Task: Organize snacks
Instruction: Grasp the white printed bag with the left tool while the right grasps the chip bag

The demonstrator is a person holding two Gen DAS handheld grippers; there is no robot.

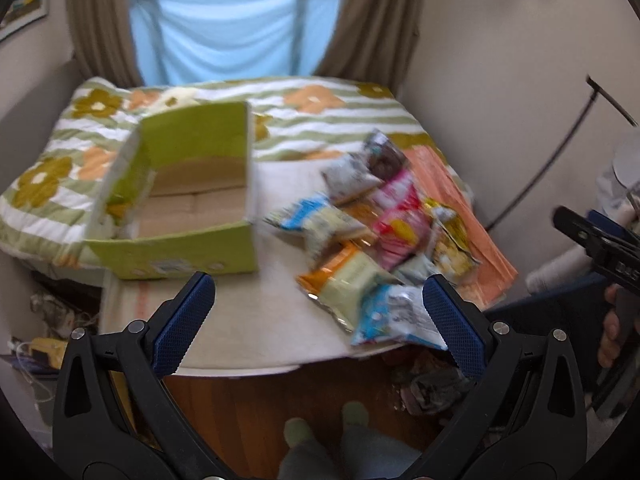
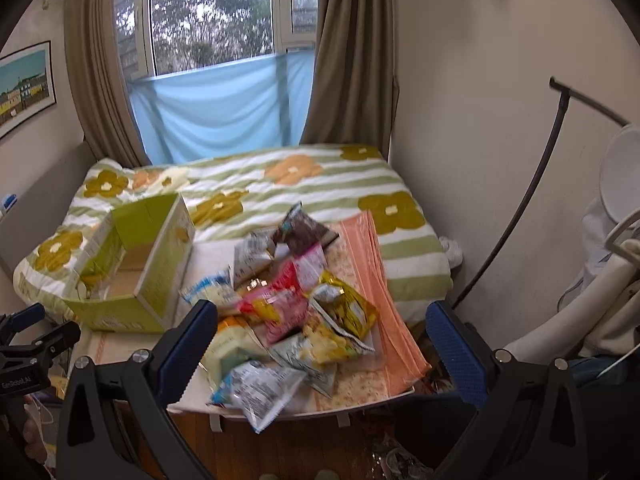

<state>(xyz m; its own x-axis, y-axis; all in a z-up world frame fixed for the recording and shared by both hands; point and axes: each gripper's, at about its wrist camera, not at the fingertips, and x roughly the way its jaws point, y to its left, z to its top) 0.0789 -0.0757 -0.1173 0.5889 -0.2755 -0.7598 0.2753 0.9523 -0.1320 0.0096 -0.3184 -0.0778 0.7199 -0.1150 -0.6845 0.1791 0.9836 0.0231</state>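
Note:
A pile of several snack packets [image 1: 380,232] [image 2: 288,312] lies on a white board [image 1: 256,312] at the foot of the bed. An open green cardboard box [image 1: 180,200] [image 2: 136,264], empty inside, stands to the left of the pile. My left gripper [image 1: 318,292] is open and empty, held above the board's near edge between box and pile. My right gripper [image 2: 320,320] is open and empty, held above the near end of the pile. The right gripper also shows at the right edge of the left wrist view [image 1: 592,240], and the left gripper at the left edge of the right wrist view [image 2: 36,332].
An orange folded cloth [image 1: 464,224] [image 2: 376,280] lies under the pile's right side. A flowered quilt [image 2: 280,184] covers the bed behind. A wall and a curved black stand [image 2: 520,208] are on the right. Clutter lies on the wooden floor [image 1: 280,396] below.

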